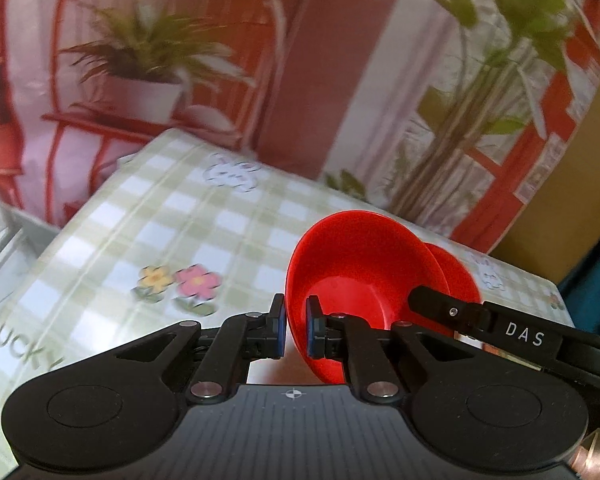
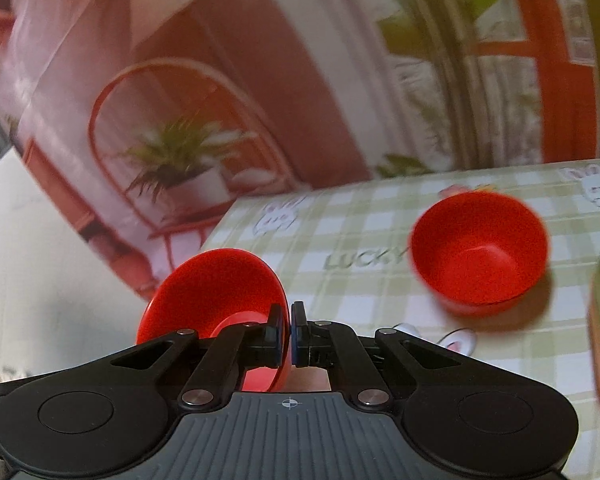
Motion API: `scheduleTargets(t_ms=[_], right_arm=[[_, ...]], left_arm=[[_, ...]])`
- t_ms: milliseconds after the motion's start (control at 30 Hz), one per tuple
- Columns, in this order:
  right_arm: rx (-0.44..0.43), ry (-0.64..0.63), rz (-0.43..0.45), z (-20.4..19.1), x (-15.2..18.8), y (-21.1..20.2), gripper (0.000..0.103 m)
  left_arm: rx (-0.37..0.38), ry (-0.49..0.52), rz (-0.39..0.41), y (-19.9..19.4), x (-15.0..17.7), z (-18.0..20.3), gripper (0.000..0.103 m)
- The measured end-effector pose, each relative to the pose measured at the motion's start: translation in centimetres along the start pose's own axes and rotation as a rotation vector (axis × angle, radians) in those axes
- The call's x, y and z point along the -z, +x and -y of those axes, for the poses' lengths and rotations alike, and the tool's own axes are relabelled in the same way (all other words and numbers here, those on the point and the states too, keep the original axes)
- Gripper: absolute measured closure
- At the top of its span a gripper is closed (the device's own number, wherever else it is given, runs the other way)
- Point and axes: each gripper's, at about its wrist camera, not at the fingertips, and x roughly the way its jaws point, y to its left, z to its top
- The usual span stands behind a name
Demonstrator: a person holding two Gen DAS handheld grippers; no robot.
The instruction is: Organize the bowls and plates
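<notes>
Holding two red dishes on edge above the checked tablecloth [image 1: 172, 216], each tong pinches a rim — left gripper [image 1: 296, 330] on the red plate [image 1: 356, 272], right gripper [image 2: 287, 334] on the second red plate [image 2: 212, 288]. Best lowered level — nesting them well clear of the red bowl [image 2: 480, 248].

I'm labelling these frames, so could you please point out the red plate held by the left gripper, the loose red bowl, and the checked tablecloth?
red plate [image 1: 360, 264], left wrist view, inner wall.
red bowl [image 2: 480, 256], right wrist view, inside floor.
checked tablecloth [image 1: 172, 216], left wrist view, bare patch.
</notes>
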Motion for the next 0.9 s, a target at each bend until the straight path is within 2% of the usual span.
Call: scheduleTargets(t_ms=[300, 567, 900], right_arm=[[0.047, 0.128, 0.093, 5.5, -1.7, -2.0, 0.099], [0.085, 0.167, 0.149, 9.6, -3.6, -2.4, 0.100], [0.141, 0.198, 0.147, 13.3, -4.7, -0.8, 0.100]], left_arm=[[0.056, 0.110, -0.013, 2.7, -2.2, 5.4, 0.092], [0.093, 0.184, -0.022, 6.3, -3.0, 9.3, 0.092], [0.110, 0.174, -0.075, 10.5, -3.5, 10.6, 0.092]])
